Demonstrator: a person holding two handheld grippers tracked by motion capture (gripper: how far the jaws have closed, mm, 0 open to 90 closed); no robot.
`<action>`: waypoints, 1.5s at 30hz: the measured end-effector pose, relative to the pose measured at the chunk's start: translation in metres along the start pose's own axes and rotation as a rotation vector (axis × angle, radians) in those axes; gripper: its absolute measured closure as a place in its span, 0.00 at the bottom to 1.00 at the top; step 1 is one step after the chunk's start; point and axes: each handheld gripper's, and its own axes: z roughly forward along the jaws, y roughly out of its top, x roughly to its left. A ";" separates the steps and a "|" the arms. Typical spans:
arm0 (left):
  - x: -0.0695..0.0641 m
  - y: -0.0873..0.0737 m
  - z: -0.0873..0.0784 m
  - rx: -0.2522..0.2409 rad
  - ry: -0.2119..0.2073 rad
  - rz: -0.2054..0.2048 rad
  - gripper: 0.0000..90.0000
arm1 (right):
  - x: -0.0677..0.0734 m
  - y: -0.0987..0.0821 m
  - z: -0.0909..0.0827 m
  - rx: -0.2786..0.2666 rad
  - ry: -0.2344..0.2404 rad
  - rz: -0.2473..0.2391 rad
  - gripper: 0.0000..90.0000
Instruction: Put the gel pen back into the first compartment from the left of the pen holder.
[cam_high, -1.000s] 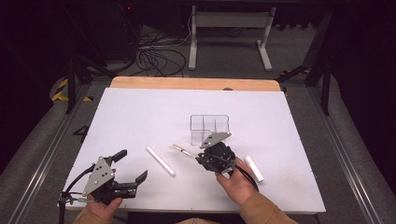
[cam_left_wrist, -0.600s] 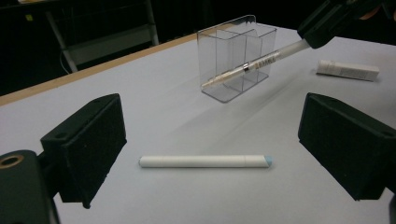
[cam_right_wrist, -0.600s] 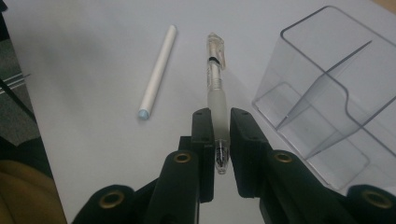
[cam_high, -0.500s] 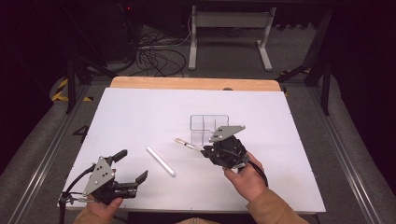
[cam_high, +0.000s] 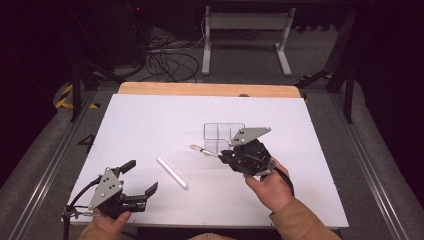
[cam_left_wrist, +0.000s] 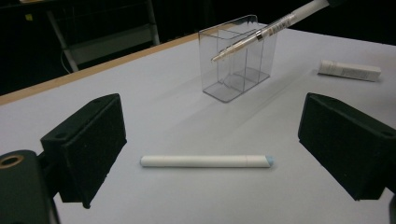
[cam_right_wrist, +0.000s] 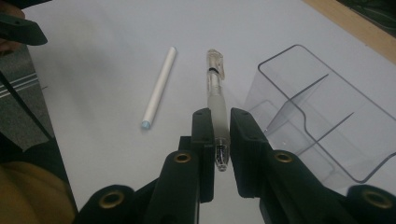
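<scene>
My right gripper (cam_high: 226, 156) (cam_right_wrist: 219, 135) is shut on a clear pen (cam_high: 202, 149) (cam_right_wrist: 216, 88) (cam_left_wrist: 261, 32), held in the air just left of a clear divided box (cam_high: 222, 136) (cam_right_wrist: 322, 126) (cam_left_wrist: 238, 56). The pen points leftward, away from the box. A white marker with a blue tip (cam_high: 171, 172) (cam_left_wrist: 205, 161) (cam_right_wrist: 159, 88) lies flat on the white table (cam_high: 150, 125). My left gripper (cam_high: 140, 181) (cam_left_wrist: 210, 154) hovers open near the table's front left corner, facing the marker, nothing between its jaws.
A small white stick-like object (cam_left_wrist: 350, 70) lies on the table to the right of the box. The table's wooden far edge (cam_high: 210, 90) borders a dark floor with cables and a metal stand (cam_high: 245, 35).
My right gripper has carried the pen up and back toward the box, ending just beside it. The left gripper and the white marker have not moved.
</scene>
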 end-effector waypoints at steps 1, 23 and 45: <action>0.000 0.000 0.000 -0.001 0.000 0.000 0.09 | 0.000 0.002 -0.002 0.005 0.000 -0.009 0.90; 0.000 0.000 0.000 0.000 0.000 0.000 0.09 | -0.021 0.030 -0.030 0.022 -0.073 -0.019 0.90; 0.000 0.000 0.000 0.000 0.001 0.001 0.09 | -0.044 0.033 -0.037 0.027 -0.112 0.032 0.90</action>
